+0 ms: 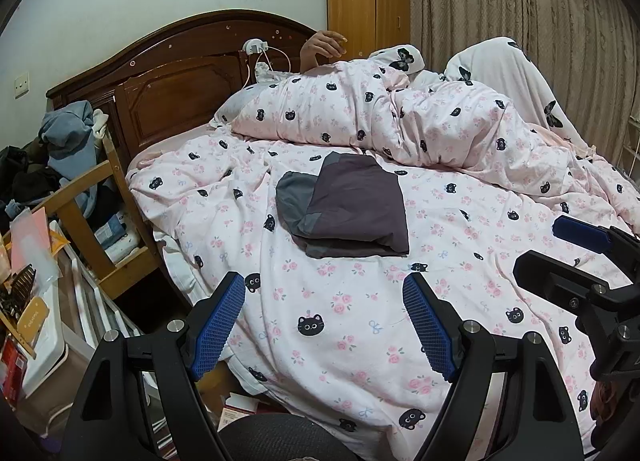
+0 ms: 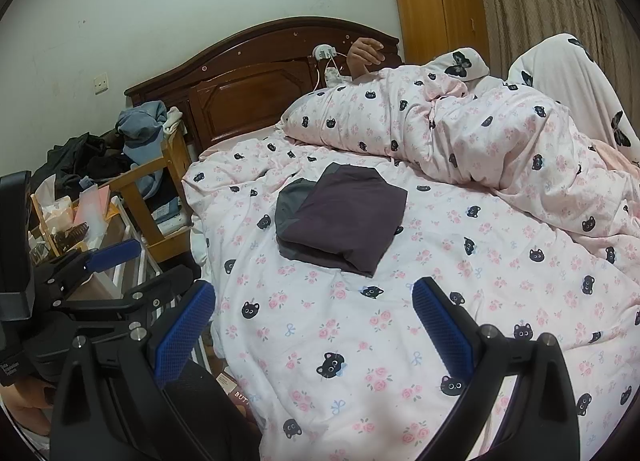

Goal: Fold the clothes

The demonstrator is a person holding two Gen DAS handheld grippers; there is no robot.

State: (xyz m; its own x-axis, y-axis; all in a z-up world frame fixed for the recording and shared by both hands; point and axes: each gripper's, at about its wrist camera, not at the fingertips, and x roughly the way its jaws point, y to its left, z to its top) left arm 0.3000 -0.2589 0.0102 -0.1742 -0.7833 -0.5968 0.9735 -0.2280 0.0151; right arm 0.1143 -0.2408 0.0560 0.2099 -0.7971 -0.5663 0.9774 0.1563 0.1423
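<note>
Bed [image 1: 328,341]: fills most of both views, covered by a white duvet with pink roses and black cat faces, rumpled.
Headboard [image 1: 176,93]: dark carved wood, at the far end against the pale wall.
Curtain [image 1: 520,1]: beige, patterned, far right behind the bed.
Cupboard [image 1: 366,1]: light wood, tall, in the corner between wall and curtain.
Person: lying at the far side under a bunched-up quilt [image 1: 360,109] of the same print, one hand [image 1: 324,45] raised near the headboard.
Clutter pile [image 1: 68,133]: blue and dark clothes heaped on a wooden frame left of the bed, boxes and papers below it.
Folded garment [image 1: 352,209]: dark purple-grey with a lighter grey part at its left, folded into a flat, roughly square bundle, lying on the duvet about mid-bed, near side of the quilt hump, well apart from both tools.
Left tool [image 1: 330,325]: blue-padded fingers apart, nothing between them, held above the near edge of the bed, pointed toward the garment, touching nothing.
Right tool [image 2: 314,333]: fingers apart too, empty, above the duvet just beside the left tool, short of the garment.
Charger [image 1: 254,47]: white plug with cable, on the headboard by the raised hand.
</note>
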